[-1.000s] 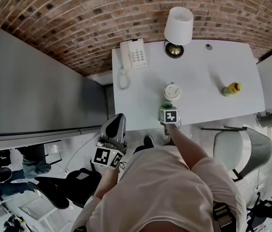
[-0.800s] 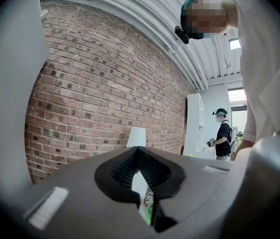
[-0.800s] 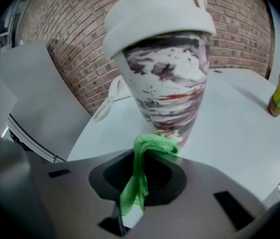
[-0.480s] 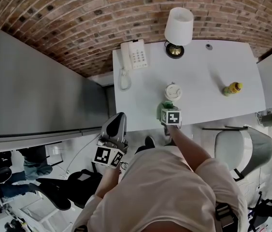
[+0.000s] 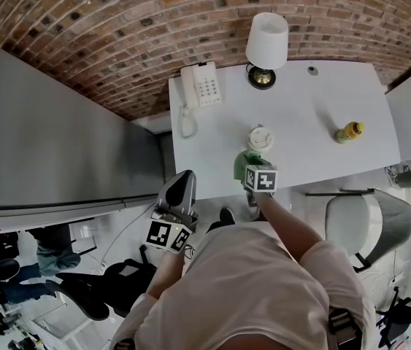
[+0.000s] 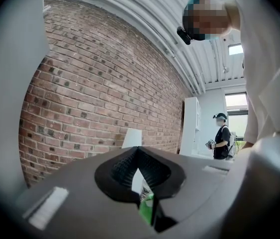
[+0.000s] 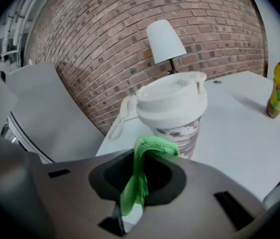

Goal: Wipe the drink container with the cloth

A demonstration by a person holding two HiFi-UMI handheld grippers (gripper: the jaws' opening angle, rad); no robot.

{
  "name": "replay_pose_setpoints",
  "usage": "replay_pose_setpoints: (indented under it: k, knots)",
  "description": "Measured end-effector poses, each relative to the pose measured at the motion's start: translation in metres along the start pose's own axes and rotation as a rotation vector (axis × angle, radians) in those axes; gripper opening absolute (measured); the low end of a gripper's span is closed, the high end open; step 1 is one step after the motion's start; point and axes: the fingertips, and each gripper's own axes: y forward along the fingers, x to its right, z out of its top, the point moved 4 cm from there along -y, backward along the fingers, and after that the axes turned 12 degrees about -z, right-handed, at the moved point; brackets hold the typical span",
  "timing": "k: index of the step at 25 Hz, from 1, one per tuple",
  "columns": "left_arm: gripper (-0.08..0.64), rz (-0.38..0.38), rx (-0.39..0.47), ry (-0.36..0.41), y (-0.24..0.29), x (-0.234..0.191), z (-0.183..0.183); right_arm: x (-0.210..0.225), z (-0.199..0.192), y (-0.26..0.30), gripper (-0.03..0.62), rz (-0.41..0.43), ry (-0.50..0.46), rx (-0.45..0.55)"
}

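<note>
On the white table [image 5: 315,108], at the middle of the head view, stands the drink container [image 5: 260,138], a paper cup with a white lid, upright and a little back from the table's near edge. Just below it in the frame, the right gripper [image 5: 250,168] reaches over that edge, its jaws pressed together on the green cloth [image 7: 132,193]. In the right gripper view the cloth runs up through the closed jaws and folds over at their tips, directly in front of the cup's patterned wall. Whether the fold touches the cup I cannot tell. The cup fills the middle of that view, close beyond the jaw tips.

The left gripper [image 5: 182,184] hangs off the table, to the lower left of the cup and well apart from it. Its own view shows the jaws together with nothing clamped between them. Only a thin sliver of green and white shows through the slit below their tips.

Toward the top of the head view, a white telephone [image 5: 201,84] lies at the table's upper left corner, and a lamp [image 5: 267,44] with a white shade stands to its right, against the brick wall [image 5: 117,28]. A yellow bottle [image 5: 350,133] stands upright at the right of the table, well apart from the cup. A grey chair [image 5: 369,221] sits below the table's right part.
</note>
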Motion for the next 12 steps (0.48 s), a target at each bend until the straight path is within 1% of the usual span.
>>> replay_pose_setpoints:
  k: [4, 12]
  knots:
    - [0.009, -0.005, -0.002, -0.006, 0.000, 0.002, -0.003, -0.004, 0.010, -0.012, 0.054, 0.020, 0.016, 0.024]
    - [0.009, -0.015, 0.011, -0.004, 0.002, 0.008, -0.003, -0.002, 0.016, -0.030, 0.054, 0.021, 0.037, 0.050]
